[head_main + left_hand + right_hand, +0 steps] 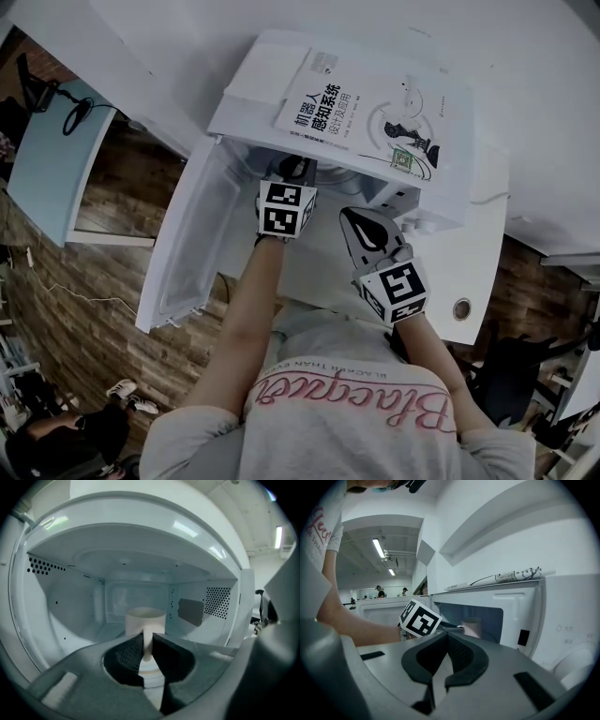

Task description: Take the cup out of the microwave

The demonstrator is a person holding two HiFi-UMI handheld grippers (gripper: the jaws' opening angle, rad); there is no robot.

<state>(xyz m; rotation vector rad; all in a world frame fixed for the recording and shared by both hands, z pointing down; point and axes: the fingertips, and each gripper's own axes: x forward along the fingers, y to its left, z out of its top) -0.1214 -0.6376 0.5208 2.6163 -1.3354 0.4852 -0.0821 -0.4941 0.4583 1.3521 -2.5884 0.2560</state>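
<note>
A pale cup (145,617) stands inside the open white microwave (251,86), on its floor. My left gripper (146,638) reaches into the cavity and is shut on the cup's handle, which shows as a white strip between the dark pads. In the head view only that gripper's marker cube and dark front (292,172) show at the oven's mouth. My right gripper (360,223) hangs outside in front of the opening, shut with nothing in it (446,635). From the right gripper view the cup (471,626) shows through the opening, behind the left gripper's marker cube (420,618).
The microwave door (186,246) hangs open to the left. A book (367,109) lies on top of the oven. The oven stands on a white table (476,264) with a small round fitting (461,308). Perforated side walls (216,601) enclose the cavity.
</note>
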